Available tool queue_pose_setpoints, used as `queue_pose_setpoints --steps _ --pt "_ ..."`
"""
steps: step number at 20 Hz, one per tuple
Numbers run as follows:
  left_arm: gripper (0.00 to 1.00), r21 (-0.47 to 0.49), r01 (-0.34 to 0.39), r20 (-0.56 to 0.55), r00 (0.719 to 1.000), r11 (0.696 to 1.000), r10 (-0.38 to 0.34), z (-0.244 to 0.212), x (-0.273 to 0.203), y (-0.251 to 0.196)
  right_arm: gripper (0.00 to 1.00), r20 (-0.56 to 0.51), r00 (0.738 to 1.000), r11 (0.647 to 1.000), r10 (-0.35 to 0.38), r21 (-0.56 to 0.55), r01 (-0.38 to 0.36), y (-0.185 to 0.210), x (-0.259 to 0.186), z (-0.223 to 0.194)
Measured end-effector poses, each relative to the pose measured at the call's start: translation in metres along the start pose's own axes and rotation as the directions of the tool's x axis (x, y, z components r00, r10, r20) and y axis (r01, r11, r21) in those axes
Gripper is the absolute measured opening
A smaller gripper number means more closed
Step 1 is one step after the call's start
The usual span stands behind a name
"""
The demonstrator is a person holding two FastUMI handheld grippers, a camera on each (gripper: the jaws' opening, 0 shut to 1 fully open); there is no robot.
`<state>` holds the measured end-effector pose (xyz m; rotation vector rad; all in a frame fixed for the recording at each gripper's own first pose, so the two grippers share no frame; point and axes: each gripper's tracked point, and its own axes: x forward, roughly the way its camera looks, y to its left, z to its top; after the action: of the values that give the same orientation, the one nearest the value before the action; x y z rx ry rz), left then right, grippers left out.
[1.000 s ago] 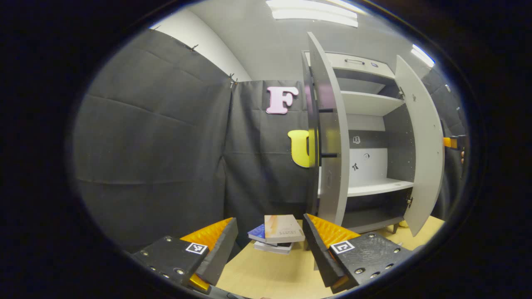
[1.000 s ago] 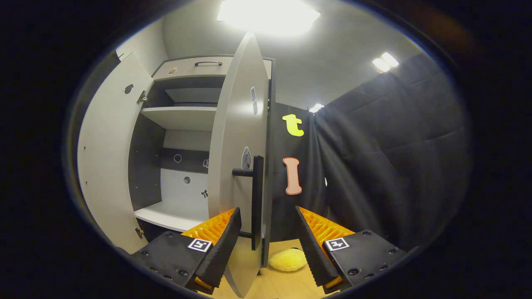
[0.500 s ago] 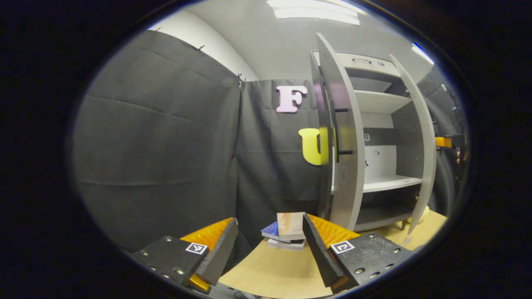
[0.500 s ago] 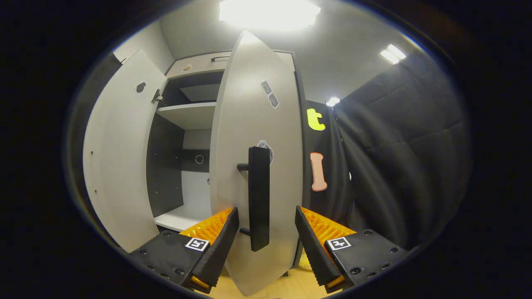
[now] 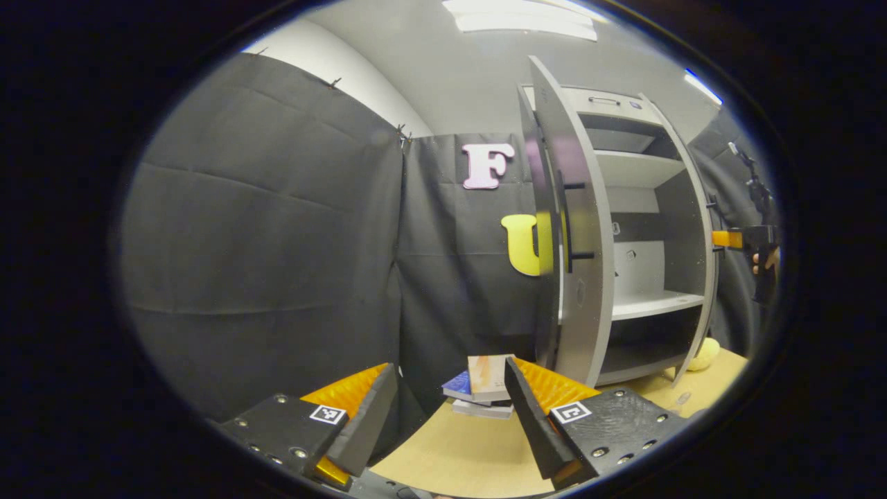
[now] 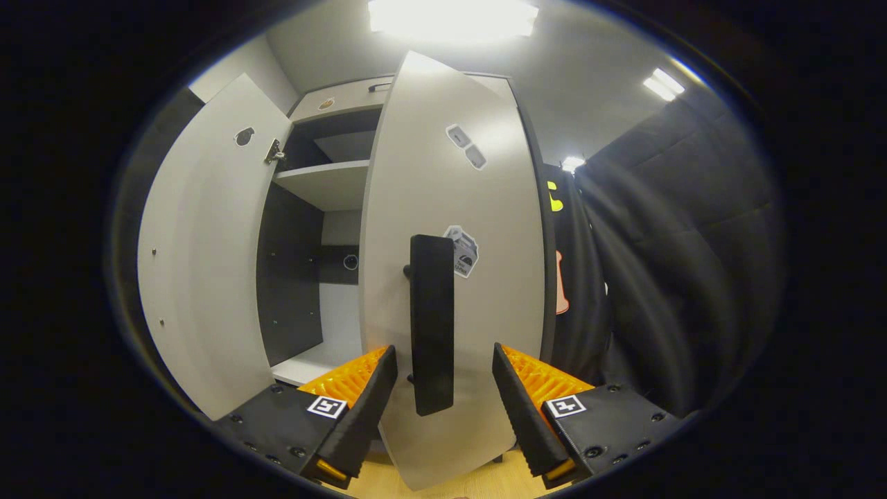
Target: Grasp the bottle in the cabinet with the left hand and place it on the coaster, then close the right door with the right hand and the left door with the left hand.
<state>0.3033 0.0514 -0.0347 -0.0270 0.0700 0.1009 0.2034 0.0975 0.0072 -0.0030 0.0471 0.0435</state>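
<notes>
Now the right grey cabinet door [image 6: 454, 277] is being swung toward the pale grey cabinet [image 5: 637, 208]: over the last second its face is being turned from edge-on to nearly square in the right gripper view, and its upright black bar handle [image 6: 432, 322] is being brought between and just ahead of the right tool [image 6: 440, 402], whose fingers are being kept apart and not clamped on it. Ahead and to the right of the left tool [image 5: 450, 423], likewise held apart over the wooden desk [image 5: 450, 457], the left grey door [image 5: 578, 229] is being left open. Judging from this, the right-door step is being finished; the left door is not yet being closed. The bottle's place cannot be told.
</notes>
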Motion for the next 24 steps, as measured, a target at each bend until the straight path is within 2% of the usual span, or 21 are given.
queue_pose_setpoints --steps 1,3,6,8,12,17,21,24 --pt "0.86 -0.004 0.004 -0.001 1.000 1.000 -0.004 0.001 0.000 -0.001 0.91 0.017 1.000 1.000 0.001 0.005 -0.001 -0.001 -0.005 0.005" --pt "0.86 -0.010 0.016 -0.002 1.000 1.000 -0.016 0.002 0.002 -0.002 0.93 0.055 0.998 1.000 0.003 -0.006 -0.003 -0.003 -0.017 0.016" --pt "0.96 -0.010 0.040 0.003 0.999 0.999 -0.040 0.012 0.011 -0.007 0.96 0.081 0.997 0.998 -0.011 -0.069 0.016 -0.019 -0.036 0.024" --pt "0.96 -0.010 0.053 0.008 0.999 0.999 -0.053 0.028 0.041 -0.021 0.98 0.079 0.997 0.993 -0.021 -0.117 0.030 -0.030 -0.049 0.021" --pt "0.96 -0.022 0.082 0.016 0.997 0.996 -0.082 0.056 0.080 -0.035 0.96 0.050 0.997 0.981 -0.060 -0.180 0.068 -0.059 -0.073 0.005" --pt "0.96 -0.040 0.113 0.062 0.992 0.993 -0.110 0.090 0.111 -0.055 0.97 0.000 0.993 0.976 -0.119 -0.186 0.117 -0.099 -0.094 -0.013" --pt "0.96 -0.011 0.127 0.108 0.986 0.992 -0.125 0.115 0.126 -0.076 0.97 -0.015 0.986 0.975 -0.169 -0.147 0.165 -0.131 -0.107 -0.019" --pt "0.94 0.059 0.065 0.148 0.986 0.996 -0.073 0.130 0.128 -0.076 0.97 -0.027 0.979 0.972 -0.203 -0.129 0.198 -0.156 -0.115 -0.025"
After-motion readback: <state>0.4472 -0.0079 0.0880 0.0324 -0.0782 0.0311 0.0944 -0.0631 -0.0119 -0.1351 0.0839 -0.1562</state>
